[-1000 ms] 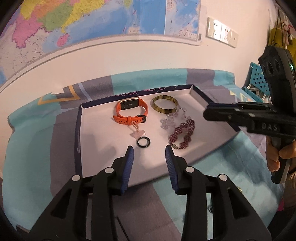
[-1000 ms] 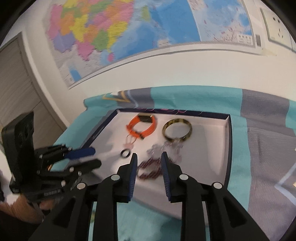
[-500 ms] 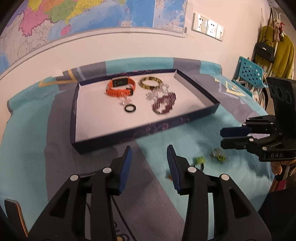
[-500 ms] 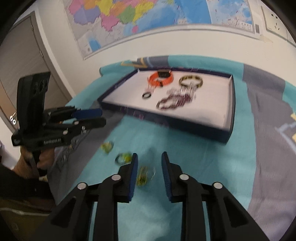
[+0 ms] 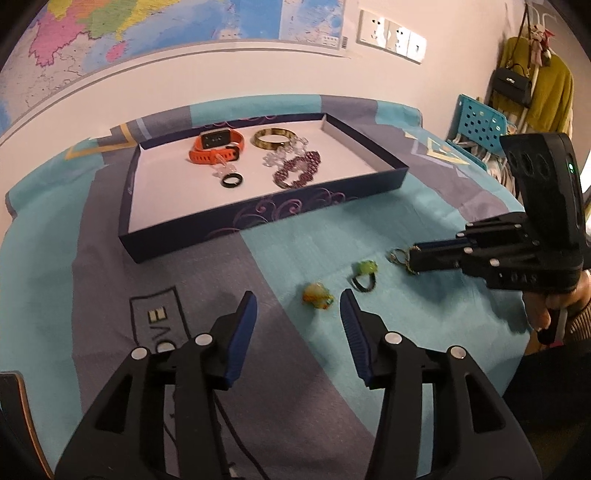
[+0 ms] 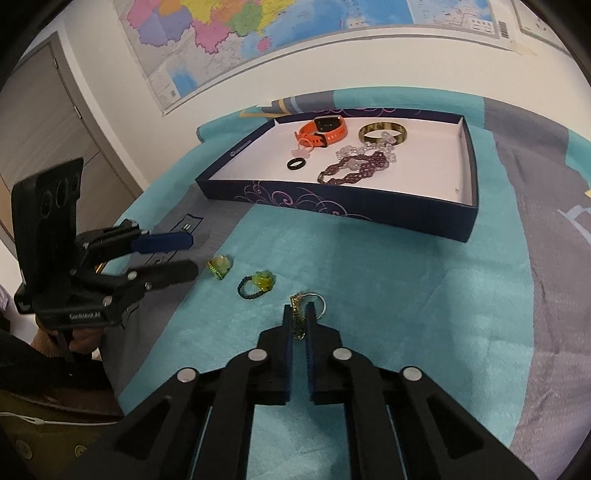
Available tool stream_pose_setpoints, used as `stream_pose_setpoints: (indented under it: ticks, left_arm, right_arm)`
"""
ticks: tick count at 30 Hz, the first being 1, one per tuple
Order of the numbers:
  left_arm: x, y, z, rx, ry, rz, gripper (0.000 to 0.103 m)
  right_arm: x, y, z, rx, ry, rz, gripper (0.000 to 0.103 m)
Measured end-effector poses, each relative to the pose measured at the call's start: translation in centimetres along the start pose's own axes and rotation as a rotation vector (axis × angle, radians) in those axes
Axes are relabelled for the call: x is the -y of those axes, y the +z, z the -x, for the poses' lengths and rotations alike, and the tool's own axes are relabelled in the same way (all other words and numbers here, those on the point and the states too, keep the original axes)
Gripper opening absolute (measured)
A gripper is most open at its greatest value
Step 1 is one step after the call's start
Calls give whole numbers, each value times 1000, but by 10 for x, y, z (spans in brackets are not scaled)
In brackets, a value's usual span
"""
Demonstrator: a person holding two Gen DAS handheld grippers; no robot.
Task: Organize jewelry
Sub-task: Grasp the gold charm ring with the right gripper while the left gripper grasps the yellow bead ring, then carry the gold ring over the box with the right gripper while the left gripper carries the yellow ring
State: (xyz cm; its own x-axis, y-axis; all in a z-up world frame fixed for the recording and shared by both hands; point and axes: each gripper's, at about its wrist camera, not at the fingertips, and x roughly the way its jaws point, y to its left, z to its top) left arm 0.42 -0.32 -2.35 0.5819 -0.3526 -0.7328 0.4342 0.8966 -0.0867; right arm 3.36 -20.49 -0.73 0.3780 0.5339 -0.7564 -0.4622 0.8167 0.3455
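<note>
Cloth (image 5: 369, 229) in teal and grey fills both views, with a map (image 6: 258, 33) across the wall at the top. In the right wrist view, the left gripper (image 6: 184, 256) reaches in from the left edge of the frame, its fingers spread apart and holding nothing. Just right of its tips lies a yellow-green ring (image 6: 219, 266), and a little further right a second green ring on a dark band (image 6: 257, 284), both loose on the cloth and apart from each other. At lower centre the right gripper (image 6: 300, 312) has its fingers closed to a narrow gap on a small gold chain with a metal ring (image 6: 300, 319), which rests on the cloth and pokes out past the tips. Upper centre to upper right sits the dark blue tray (image 6: 332, 210) with a pale floor, well apart from the loose pieces. Inside it, from left to right: a black ring (image 6: 297, 163), an orange watch (image 6: 323, 130) behind it, a dark red bead string (image 6: 351, 170) tangled with clear beads (image 6: 369, 149), and a gold bangle (image 6: 383, 133) towards the back.

In the left wrist view, the open left fingers frame the bottom centre, the yellow-green ring (image 5: 317, 295) lies between their tips, the banded ring (image 5: 364, 275) is to its right, and the right gripper (image 5: 415, 257) comes in from the right edge.
</note>
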Motion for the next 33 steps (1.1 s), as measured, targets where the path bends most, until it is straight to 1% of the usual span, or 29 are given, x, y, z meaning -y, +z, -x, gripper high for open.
stream_pose_setpoints:
  ticks: [3,5,9,11,16,21,23,24,26,33]
  left_arm:
    - [4,0,-2,-5,-2,-8,47]
    - [8,1,-6,-14,9,-19,47]
    - [9,1,-12,-34,5,-16,43]
    - [9,2,-15,-44,0,-7,39]
    - [11,4,-19,-53,-11,-6,35]
    - [15,5,-24,-66,-3,-17,30]
    - [15,5,-24,-67,-3,-16,24]
    - [15,5,-24,-67,-1,-15,24]
    - [15,5,-24,-67,4,-15,19]
    - [14,4,-23,-61,2,-4,17]
  right_arm:
    - [1,-1,4,11,-4,-9,1]
    - [2,-1,6,18,-5,-12,1]
    - [5,-2,13,38,0,-31,1]
    - [8,-1,16,49,0,-43,1]
    - [11,1,19,63,-1,-54,1]
    - [12,2,18,68,4,-59,1]
    - [12,2,19,72,10,-64,1]
    - [13,3,19,74,11,-66,1]
    - [14,3,19,78,14,-71,1]
    - [17,5,21,87,32,-92,1]
